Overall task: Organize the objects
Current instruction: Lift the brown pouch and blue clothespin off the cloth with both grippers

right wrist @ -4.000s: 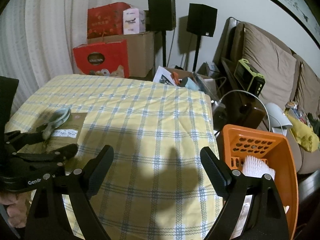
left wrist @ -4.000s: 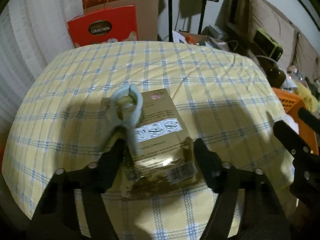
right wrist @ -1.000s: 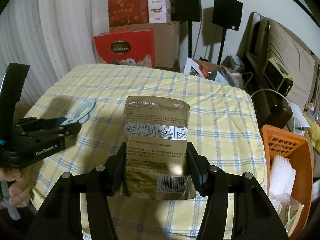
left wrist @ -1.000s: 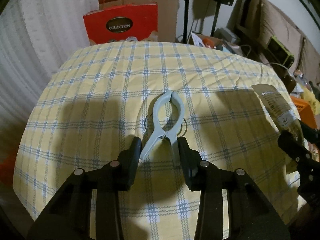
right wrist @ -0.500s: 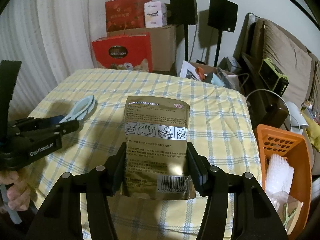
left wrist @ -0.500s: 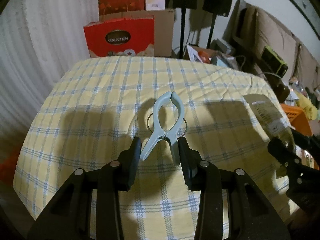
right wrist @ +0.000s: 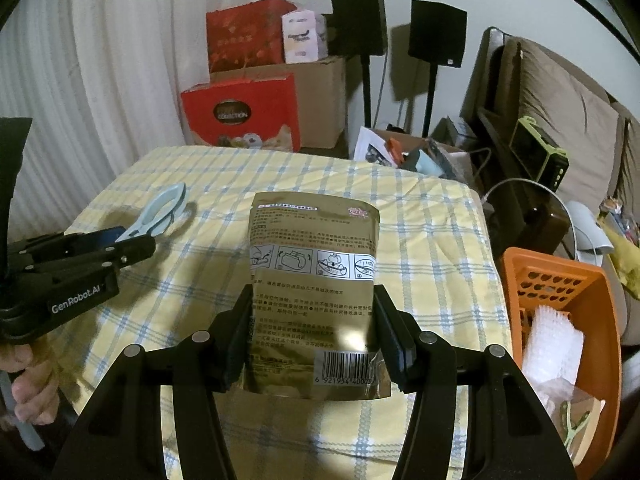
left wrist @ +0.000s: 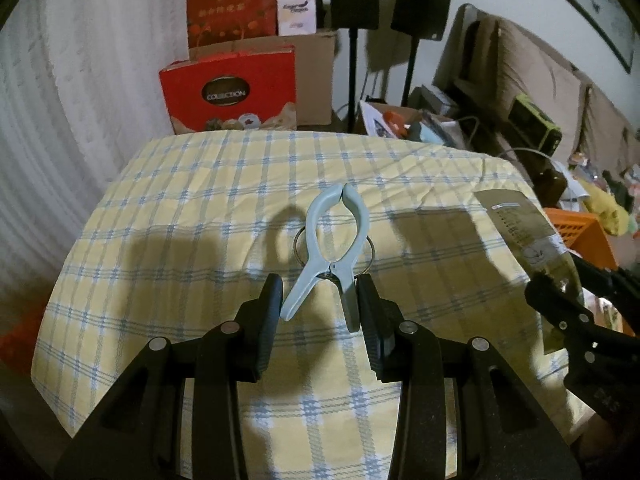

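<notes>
**Clip in the left tool, pouch in the right**

The left tool [left wrist: 320, 304] is closed partway on the two handle ends of a pale blue clip [left wrist: 334, 236]. Both pads touch the handles, and the clip's closed nose points away from the camera, over the yellow checked cloth of the worktop [left wrist: 180, 208]. A metal ring sits at the clip's hinge. In the right wrist view the same clip [right wrist: 158, 210] sticks out past the tip of the left tool [right wrist: 132, 250], above the left side of the worktop [right wrist: 432, 216], and a hand [right wrist: 28, 384] grips the tool's handle at the lower left edge.

The right tool [right wrist: 314, 328] stands about half open and is clamped on a gold pouch [right wrist: 314, 264], one finger against each side of its lower half. The pouch is upright with its printed back facing the camera, a row of pictograms across the middle and a barcode at the bottom right. From the left wrist view the pouch [left wrist: 524, 236] shows at the right edge, held by the right tool [left wrist: 560, 300].

An orange basket [right wrist: 560, 280] stands beside the worktop's right edge with a white brush [right wrist: 552, 340] inside. Behind the worktop are a red box [right wrist: 242, 114], cardboard cartons and two black speakers on stands.
</notes>
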Action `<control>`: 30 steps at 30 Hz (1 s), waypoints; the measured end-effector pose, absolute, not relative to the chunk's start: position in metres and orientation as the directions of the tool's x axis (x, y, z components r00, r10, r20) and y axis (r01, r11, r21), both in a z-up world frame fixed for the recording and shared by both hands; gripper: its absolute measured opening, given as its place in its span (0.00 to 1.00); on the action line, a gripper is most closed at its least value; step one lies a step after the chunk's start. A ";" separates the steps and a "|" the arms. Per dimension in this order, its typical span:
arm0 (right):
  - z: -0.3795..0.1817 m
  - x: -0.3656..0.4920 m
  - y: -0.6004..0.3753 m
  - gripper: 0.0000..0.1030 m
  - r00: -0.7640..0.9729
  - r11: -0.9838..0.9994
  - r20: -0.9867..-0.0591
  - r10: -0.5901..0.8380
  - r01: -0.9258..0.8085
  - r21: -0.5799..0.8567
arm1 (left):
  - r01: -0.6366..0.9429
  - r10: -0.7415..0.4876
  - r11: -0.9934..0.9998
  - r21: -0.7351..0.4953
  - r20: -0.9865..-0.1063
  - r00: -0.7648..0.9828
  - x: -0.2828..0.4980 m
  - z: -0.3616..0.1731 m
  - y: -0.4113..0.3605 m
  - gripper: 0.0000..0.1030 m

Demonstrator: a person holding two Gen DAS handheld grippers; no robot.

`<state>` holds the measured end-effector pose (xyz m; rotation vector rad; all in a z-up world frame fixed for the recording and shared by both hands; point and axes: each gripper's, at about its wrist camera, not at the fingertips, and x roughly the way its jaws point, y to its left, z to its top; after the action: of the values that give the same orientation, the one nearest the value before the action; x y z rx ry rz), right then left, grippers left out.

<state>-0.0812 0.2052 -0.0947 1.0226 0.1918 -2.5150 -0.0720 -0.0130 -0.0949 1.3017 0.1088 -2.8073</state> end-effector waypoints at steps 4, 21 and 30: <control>-0.092 -0.079 0.209 0.55 -0.647 -0.906 -0.689 -0.326 0.423 0.031 | 0.052 -0.001 -0.998 -0.044 -0.757 -0.653 -0.069 -0.091 -0.004 0.34; -0.084 -0.073 0.225 0.55 -0.669 -0.914 -0.669 -0.322 0.405 0.036 | 0.014 0.013 -0.999 -0.030 -0.739 -0.673 -0.062 -0.079 0.019 0.34; -0.080 -0.069 0.233 0.55 -0.681 -0.921 -0.664 -0.308 0.388 0.029 | 0.005 0.020 -0.999 -0.032 -0.734 -0.679 -0.060 -0.077 0.027 0.34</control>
<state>-0.0690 0.2332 -0.0800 0.9864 0.1602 -2.5720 -0.0600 0.0266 -0.0767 1.2625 0.0493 -2.8852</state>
